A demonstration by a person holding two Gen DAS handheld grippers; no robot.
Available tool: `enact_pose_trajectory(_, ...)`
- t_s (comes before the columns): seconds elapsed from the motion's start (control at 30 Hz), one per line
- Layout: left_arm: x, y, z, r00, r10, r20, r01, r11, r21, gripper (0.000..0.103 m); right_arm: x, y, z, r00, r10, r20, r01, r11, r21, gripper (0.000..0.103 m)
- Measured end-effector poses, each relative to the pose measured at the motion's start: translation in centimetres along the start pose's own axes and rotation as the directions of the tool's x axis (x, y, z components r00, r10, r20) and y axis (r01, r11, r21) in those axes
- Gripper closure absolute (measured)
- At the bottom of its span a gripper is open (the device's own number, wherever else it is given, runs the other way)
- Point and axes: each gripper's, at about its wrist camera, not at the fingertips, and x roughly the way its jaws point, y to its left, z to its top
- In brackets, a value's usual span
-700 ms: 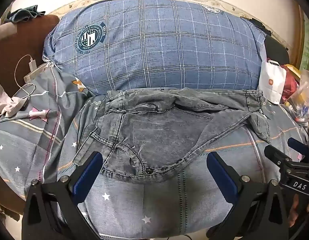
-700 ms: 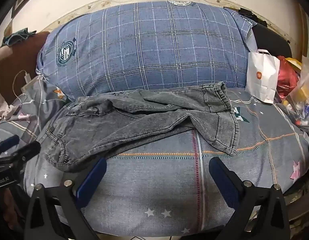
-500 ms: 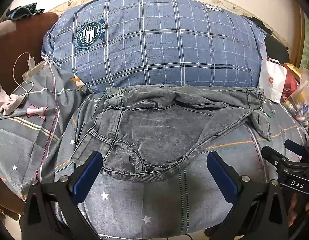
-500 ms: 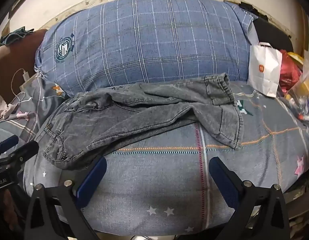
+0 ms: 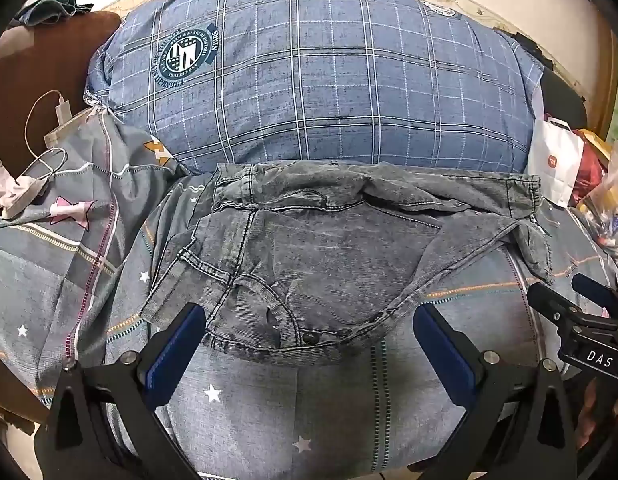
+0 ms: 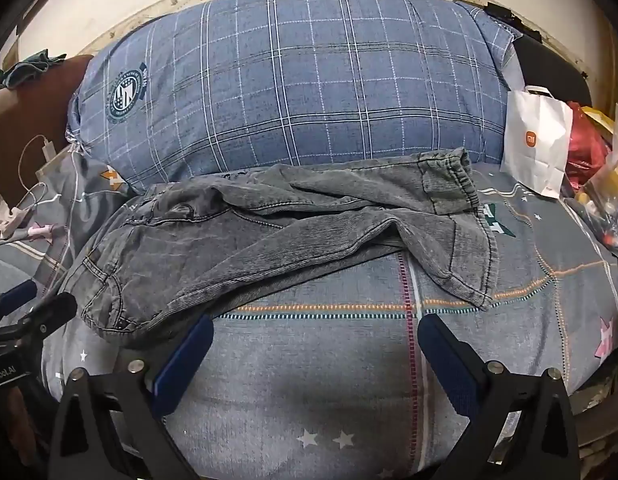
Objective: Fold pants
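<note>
Grey washed denim pants (image 5: 329, 256) lie crumpled on the bed, waistband with its buttons toward me and the legs running off to the right. In the right wrist view the pants (image 6: 269, 252) stretch from lower left to a cuffed hem at the right. My left gripper (image 5: 309, 348) hovers open just before the waistband, blue pads wide apart with nothing between them. My right gripper (image 6: 313, 356) is open too, over bare bedsheet in front of the pants' legs. Each gripper shows at the edge of the other's view.
A big blue plaid pillow (image 5: 321, 80) lies behind the pants. The grey star-print bedsheet (image 6: 329, 392) covers the bed. A white paper bag (image 6: 537, 148) and cluttered bags stand at the right. A charger with white cable (image 5: 49, 128) lies at the left.
Both views have tilted slightly, so the pants sit lower and nearer in the frames. The pants lie as before and both grippers stay open.
</note>
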Motion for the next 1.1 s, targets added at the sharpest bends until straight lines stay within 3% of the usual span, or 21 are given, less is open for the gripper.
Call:
enact_pose_trajectory(0.27,0.5,-0.1,0.1,1.0,0.006,-0.006,-0.006,1.0,-0.007,0.0,0.9,0.0,0.6,1.0,-0.007,0.019,0.008,1.0,-0.023,0.0)
enact_pose_trajectory(0.47,0.8,-0.2,0.2,1.0,0.005,-0.004,-0.005,1.0,-0.012,0.0,1.6,-0.8,-0.2,0.997,-0.011,0.081,0.011,1.0,-0.006,0.0)
enact_pose_trajectory(0.57,0.8,-0.3,0.1,1.0,0.016,-0.002,-0.016,1.0,-0.001,0.0,2.5,-1.4,-0.7,0.998,0.003,0.056,-0.004,1.0,0.018,0.0)
enact_pose_trajectory(1.1,1.3,-0.1,-0.2,0.999,0.01,0.034,-0.009,1.0,-0.017,0.0,2.3,-1.4,-1.2,0.994,-0.003,0.108,0.002,1.0,0.008,0.0)
